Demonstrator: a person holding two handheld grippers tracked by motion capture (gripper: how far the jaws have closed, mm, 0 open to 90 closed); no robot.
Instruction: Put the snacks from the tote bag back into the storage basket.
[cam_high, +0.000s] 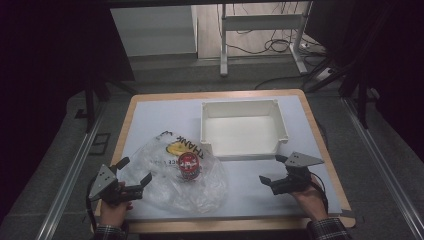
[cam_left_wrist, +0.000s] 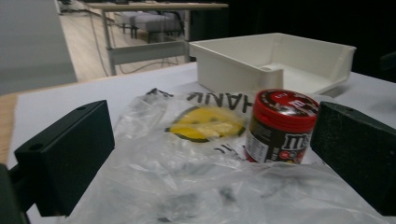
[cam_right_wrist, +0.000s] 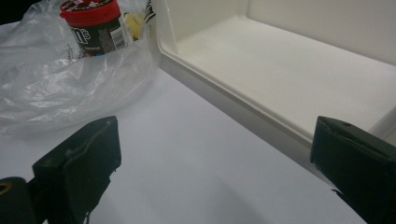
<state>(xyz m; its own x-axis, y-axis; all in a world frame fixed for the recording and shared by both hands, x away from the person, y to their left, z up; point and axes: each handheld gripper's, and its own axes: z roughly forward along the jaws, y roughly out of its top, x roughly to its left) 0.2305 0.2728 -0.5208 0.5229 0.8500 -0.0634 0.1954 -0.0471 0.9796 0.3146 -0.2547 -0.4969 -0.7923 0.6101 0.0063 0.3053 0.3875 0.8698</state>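
Standing at the far middle of the white worktop is a white tray, open-topped and with nothing in it; its near wall lies just beyond the right tool and to the right of the bag, with bare worktop between tray and bag; beyond the worktop's far edge there is a grey floor with a desk frame and loose cables; nothing stands between either tool and the bag.

The clear plastic bag lies crumpled and flat on the near left of the worktop, printed with black letters and a yellow smiley; a small candy jar with a red lid and dark label stands upright on the bag, near its middle and close to the tray's near left corner; in the right gripper view the jar rises behind a fold of the plastic.

The left tool rests at the bag's near left edge, jaws spread wide and released, the plastic lying low between them, though whether it touches them I cannot tell; the right tool hovers over bare worktop near the tray's near right corner, jaws wide apart, grasping nothing.
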